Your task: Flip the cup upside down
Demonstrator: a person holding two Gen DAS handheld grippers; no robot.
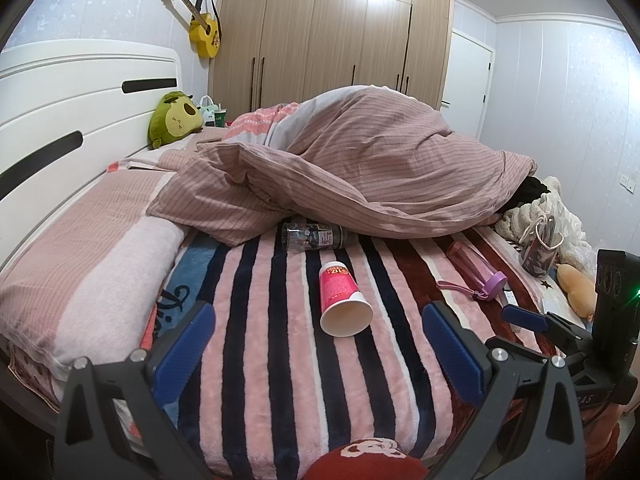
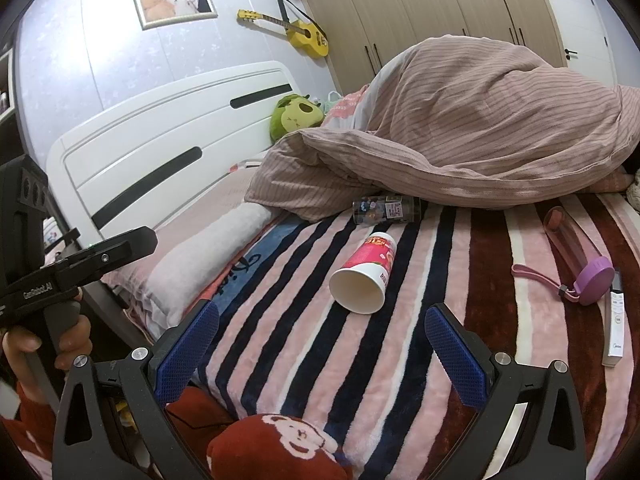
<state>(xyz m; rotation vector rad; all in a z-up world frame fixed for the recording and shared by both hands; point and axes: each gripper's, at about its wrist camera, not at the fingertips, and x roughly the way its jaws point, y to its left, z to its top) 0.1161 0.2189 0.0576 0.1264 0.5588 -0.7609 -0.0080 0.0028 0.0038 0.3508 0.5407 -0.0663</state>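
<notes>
A paper cup (image 1: 342, 298) with a pink printed wall and white inside lies on its side on the striped blanket (image 1: 280, 360), its mouth turned towards me. It also shows in the right wrist view (image 2: 366, 276). My left gripper (image 1: 320, 344) is open and empty, its blue pads either side of the cup and a little short of it. My right gripper (image 2: 322, 344) is open and empty, below the cup's mouth. The right gripper also shows at the right edge of the left wrist view (image 1: 528, 320).
A dark printed glass (image 1: 312, 236) lies on its side beyond the cup, against a heaped pink quilt (image 1: 380, 160). A purple bottle (image 1: 476, 270) with a strap lies to the right, next to a white remote (image 2: 614, 320). A pillow (image 1: 80, 264) lies to the left.
</notes>
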